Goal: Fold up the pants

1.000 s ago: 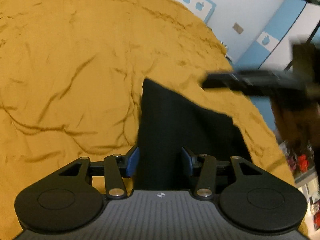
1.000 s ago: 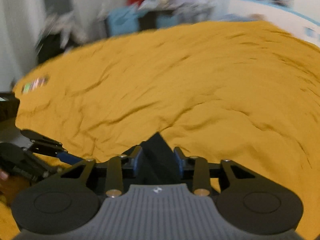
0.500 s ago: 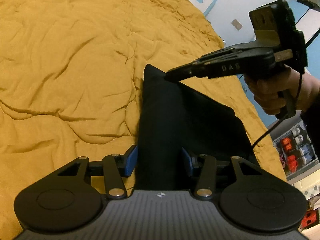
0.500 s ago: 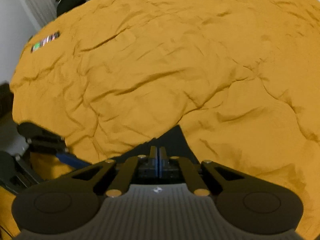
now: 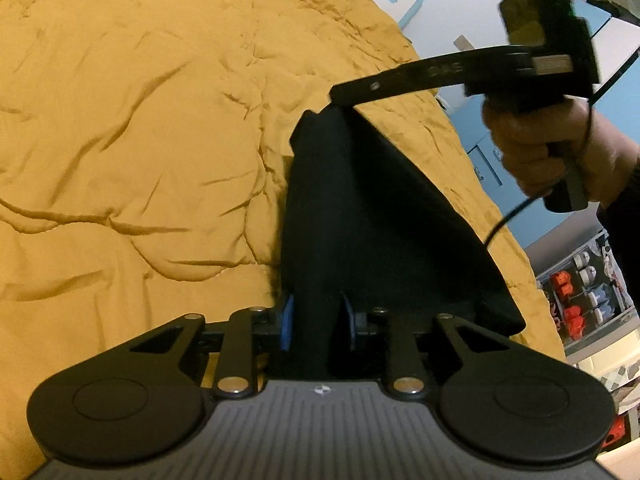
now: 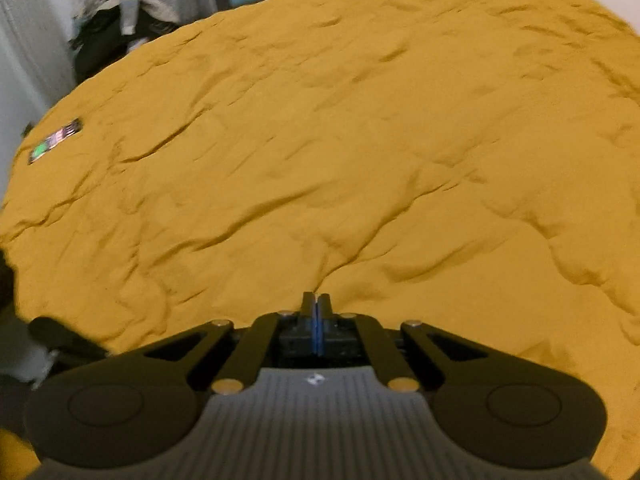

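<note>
In the left wrist view, the left gripper (image 5: 318,316) at lower centre points down over the bed, its jaws closing on a fold of the black pants (image 5: 360,216) lying mid-frame on the mustard bedspread (image 5: 140,120). From the upper right, a hand (image 5: 552,148) holds the right gripper (image 5: 340,98), clamped shut on the pants' far corner and lifting it. In the right wrist view the pinched cloth is hidden; a phone (image 6: 56,141) lies upper left, and storage drawers (image 5: 580,292) stand at the right edge.

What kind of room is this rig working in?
Probably a bedroom: a wide bed under a rumpled mustard bedspread, clothes heaped on a chair at its far side, and blue-and-white cabinets along the wall.
</note>
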